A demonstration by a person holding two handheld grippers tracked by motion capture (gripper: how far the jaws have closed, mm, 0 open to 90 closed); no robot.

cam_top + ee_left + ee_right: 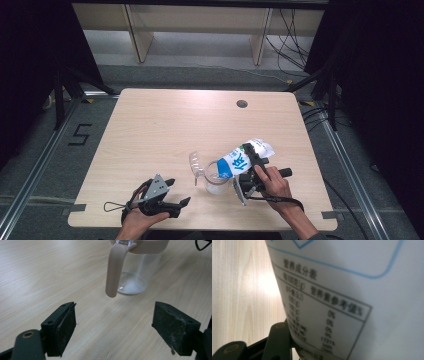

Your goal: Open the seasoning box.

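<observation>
Two grippers share the work here, and only one is loaded. The right gripper (251, 170) is clamped on a white and blue bag (245, 156) and holds it tilted, mouth down toward the clear jug (216, 179) just beside it — the angle looks chosen to pour the bag's contents into the jug. White powder or fine grains (131, 287) already lie in a shallow layer on the jug's bottom, so I judge a pour to be in hand, though no falling stream can be made out.

In the right gripper view the bag's printed panel presses right against the camera: smooth, faintly glossy film with a table of small dark characters and a blue outline above it, soft enough to bow under the grip.

The left gripper (170, 192) rests low near the table's (150, 125) front edge, jaws wide apart and holding nothing, aimed at the jug — perhaps waiting to steady it. Its pads (66, 327) are black, matte and dusted with pale specks.

The jug is hard transparent plastic with a beige rim and a long rounded beige handle (113, 270) hanging free at its side; a clear lid (194, 161) seems flipped open to the left. Pale wood-grain laminate lies underneath
</observation>
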